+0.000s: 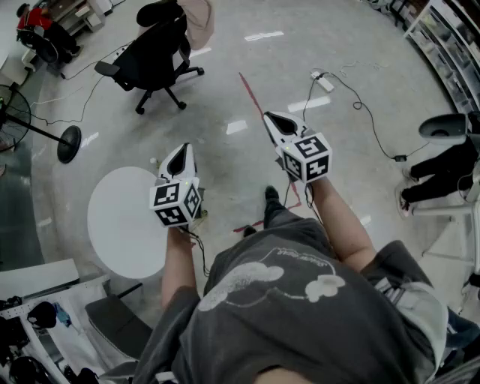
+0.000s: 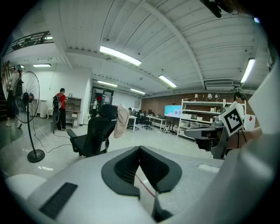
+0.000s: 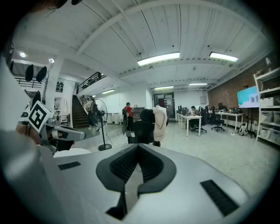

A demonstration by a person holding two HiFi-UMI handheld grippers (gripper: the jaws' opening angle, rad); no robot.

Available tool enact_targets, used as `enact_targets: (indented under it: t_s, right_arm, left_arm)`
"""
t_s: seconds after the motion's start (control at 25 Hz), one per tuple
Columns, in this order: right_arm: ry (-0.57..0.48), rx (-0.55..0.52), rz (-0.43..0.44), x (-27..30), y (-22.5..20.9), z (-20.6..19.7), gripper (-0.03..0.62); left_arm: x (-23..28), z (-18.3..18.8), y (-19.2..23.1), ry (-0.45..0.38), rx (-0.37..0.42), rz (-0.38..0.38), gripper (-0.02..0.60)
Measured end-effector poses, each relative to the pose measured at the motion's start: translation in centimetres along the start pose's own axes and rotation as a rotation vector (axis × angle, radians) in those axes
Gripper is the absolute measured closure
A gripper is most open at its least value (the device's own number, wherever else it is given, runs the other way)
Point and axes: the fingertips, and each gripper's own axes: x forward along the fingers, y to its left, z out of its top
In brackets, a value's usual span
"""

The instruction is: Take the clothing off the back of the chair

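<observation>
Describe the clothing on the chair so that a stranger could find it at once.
On the open grey floor, beyond the round white table, stands a black wheeled office chair. The clothing hangs over its back: pale beige, the only light thing on that dark chair.

Soft, matt beige cloth for the clothing (image 1: pixel 199 22). Matt black upholstery and plastic on the chair (image 1: pixel 154 56). Smooth, matt pale-grey plastic on the left gripper (image 1: pixel 178 154) and right gripper (image 1: pixel 273 120), with ribbed black pads (image 2: pixel 127 167) inside. Polished, glossy floor (image 1: pixel 247 105), mirroring the ceiling lights. Smooth matt white top on the round table (image 1: pixel 124 225). Matt grey cloth for the person's T-shirt (image 1: pixel 300 315).
</observation>
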Motion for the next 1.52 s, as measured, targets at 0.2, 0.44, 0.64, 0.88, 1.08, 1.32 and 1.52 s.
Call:
enact_targets:
  t_s: [0.2,0.44,0.64,0.88,1.08,1.32,1.52]
  right_arm:
    - [0.009,0.014,0.005,-0.4,0.1,-0.6,0.603]
    - [0.021,0.028,0.013,-0.7,0.8,-1.8,0.603]
    - [0.006,0.048,0.016,-0.2,1.7,-2.0,0.603]
    - [0.022,0.076,0.021,0.5,1.2,-3.5,0.602]
    - [-0.002,0.104,0.028,5.2,-1.2,-2.5,0.602]
    - [-0.049,0.149,0.032,15.3,-6.5,0.8,0.602]
    - [-0.046,0.165,0.078,24.0,-11.3,4.4,0.602]
  left_arm:
    - [-0.3,0.0,0.5,-0.004,-0.008,0.016,0.581]
    - [-1.0,-0.9,0.2,0.005,-0.015,0.014,0.581]
    - [-1.2,-1.6,1.0,0.019,-0.027,0.011,0.581]
    - [0.0,-1.9,2.0,0.025,-0.043,0.026,0.581]
    - [2.7,-1.4,4.8,0.036,-0.039,0.059,0.581]
    - [8.8,2.8,11.0,0.004,-0.033,0.130,0.581]
    - [16.1,6.8,14.5,0.010,-0.036,0.180,0.581]
